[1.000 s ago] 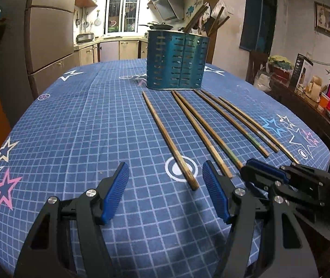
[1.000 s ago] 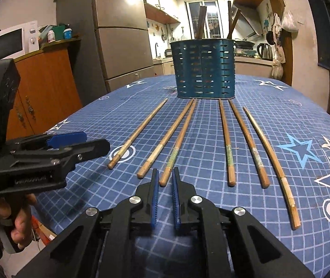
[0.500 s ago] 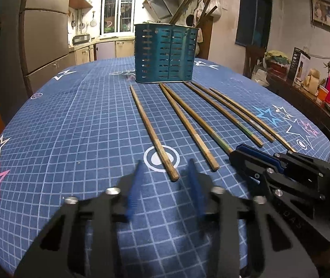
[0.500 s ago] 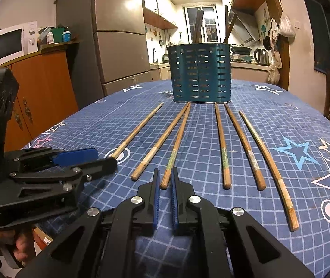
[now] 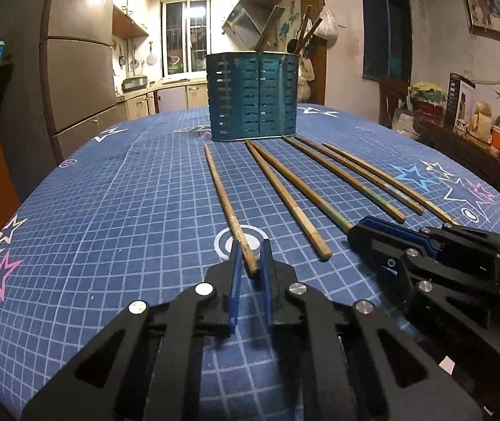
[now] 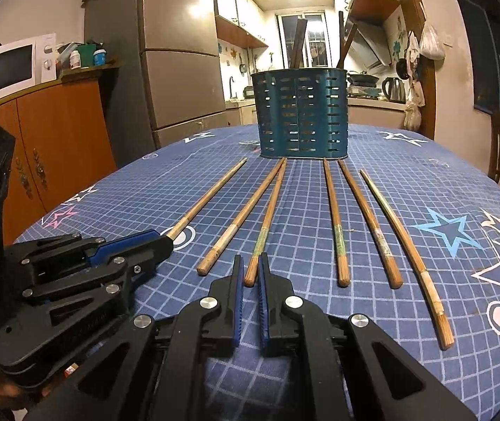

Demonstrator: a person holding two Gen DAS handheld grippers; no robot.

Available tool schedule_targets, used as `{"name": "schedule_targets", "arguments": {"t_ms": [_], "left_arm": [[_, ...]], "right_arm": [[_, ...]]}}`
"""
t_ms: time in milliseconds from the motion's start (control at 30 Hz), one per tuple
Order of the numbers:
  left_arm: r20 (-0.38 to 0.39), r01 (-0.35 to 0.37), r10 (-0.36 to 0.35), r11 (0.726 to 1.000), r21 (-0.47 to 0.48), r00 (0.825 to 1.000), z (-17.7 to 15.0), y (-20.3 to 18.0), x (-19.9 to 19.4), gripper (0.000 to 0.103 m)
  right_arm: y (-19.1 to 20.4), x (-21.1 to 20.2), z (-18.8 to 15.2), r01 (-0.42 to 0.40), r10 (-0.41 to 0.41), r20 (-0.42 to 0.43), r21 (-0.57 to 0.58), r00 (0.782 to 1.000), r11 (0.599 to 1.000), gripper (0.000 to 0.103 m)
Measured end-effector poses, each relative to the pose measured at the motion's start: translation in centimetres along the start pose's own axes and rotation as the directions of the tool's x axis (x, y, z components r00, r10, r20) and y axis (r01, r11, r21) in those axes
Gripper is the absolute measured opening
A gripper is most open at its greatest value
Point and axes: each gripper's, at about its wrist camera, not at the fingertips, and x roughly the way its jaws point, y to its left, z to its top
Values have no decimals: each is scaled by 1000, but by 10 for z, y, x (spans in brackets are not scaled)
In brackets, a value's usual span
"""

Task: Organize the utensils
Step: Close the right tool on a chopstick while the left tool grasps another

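Note:
Several wooden chopsticks lie side by side on the blue grid tablecloth (image 5: 109, 210), pointing at a teal slotted holder (image 5: 253, 101) (image 6: 302, 115) that has a few sticks standing in it. My left gripper (image 5: 251, 249) (image 6: 162, 240) is closing, its blue pads pinching the near end of the leftmost chopstick (image 5: 225, 196) (image 6: 211, 196). My right gripper (image 6: 250, 259) (image 5: 353, 231) is shut on the near end of the green-banded third chopstick (image 6: 269, 210) (image 5: 306, 189). Both held sticks still rest on the cloth.
A loose chopstick (image 6: 239, 221) lies between the two held ones, and three more (image 6: 376, 231) lie to the right. A sideboard (image 5: 471, 154) with boxes and bottles flanks the table's right edge. An orange cabinet (image 6: 57, 147) with a microwave and a fridge stand left.
My left gripper went from wide open to closed around the near end of the leftmost chopstick, moving forward and a little down. The right gripper has kept its place and grip.

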Motion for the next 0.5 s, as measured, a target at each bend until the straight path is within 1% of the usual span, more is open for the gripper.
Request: {"name": "schedule_targets", "arguments": {"t_ms": [167,300,400,500], "left_arm": [[31,-10,10,1000,-21,999,-4,1,-2,5],[58,-7,9,999,-31,998,-1,4,-9,5],[89,-10,13,999,-35,996,5,5,-17,5],[137,-17,21,999,-34,990,17,8,-31,5]], "right_arm": [[0,-3,-4,9,-10,30,12,999,1000,8],[-2,-9,-1,14,-15,54,17,998,1000,7],[-1,-19,5,18,-18,85,5,996,1000,7],[-1,-30,14,26,-25,119,-11,993,1000,7]]}}
